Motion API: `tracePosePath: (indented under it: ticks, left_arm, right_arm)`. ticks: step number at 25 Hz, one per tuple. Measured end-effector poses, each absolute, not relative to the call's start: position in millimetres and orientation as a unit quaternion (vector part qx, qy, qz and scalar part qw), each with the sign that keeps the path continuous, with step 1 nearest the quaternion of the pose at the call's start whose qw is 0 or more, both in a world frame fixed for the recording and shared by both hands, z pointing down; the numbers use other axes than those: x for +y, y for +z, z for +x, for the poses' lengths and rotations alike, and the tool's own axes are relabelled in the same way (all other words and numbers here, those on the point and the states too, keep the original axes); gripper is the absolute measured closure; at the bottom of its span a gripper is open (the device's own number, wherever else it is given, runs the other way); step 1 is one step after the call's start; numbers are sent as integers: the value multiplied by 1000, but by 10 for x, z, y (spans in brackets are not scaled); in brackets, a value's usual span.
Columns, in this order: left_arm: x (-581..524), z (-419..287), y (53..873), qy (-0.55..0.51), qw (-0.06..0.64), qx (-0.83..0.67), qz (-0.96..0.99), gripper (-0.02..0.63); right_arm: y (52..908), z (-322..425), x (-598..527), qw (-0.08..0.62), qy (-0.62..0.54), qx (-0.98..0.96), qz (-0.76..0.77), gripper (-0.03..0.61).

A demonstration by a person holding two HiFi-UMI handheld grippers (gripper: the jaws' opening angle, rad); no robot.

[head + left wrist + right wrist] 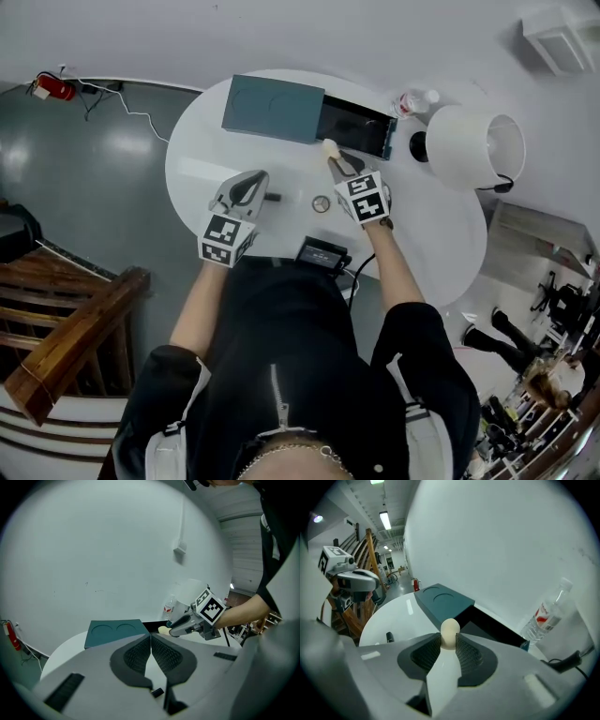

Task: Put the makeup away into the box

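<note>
Round glossy white worktop [197,169], and the right tongs [449,639] are clamped on a smooth cream egg-shaped makeup sponge [450,631], its long axis in line with them and its rounded tip poking toward the nearby open black box [354,127], while the ribbed left tongs [151,637] are pinched together, empty.

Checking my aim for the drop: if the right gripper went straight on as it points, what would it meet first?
With its sponge leading, probably the teal lid, near its edge beside the open box; depth unclear.

Black zip top [281,366], white-trimmed short sleeves [167,380]
</note>
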State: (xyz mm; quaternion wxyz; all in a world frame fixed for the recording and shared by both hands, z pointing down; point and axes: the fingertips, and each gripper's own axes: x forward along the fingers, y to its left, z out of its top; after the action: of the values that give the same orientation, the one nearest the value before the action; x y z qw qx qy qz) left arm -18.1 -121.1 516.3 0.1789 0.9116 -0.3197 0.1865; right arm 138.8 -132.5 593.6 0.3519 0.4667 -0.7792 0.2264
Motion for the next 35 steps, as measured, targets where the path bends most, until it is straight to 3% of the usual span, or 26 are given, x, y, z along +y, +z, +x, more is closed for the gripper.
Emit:
tracePosePath:
  ticks: [12,35]
  left_arm:
    - [-1234,-269,5125,192,184,-336,904,600]
    - [-1209,-595,5265,204,194,-365,887,600]
  right_arm:
    - [6026,1686,-1982,354,241,-752,501,479]
    - [6656,1486,-2158,418,310,-739,429,445]
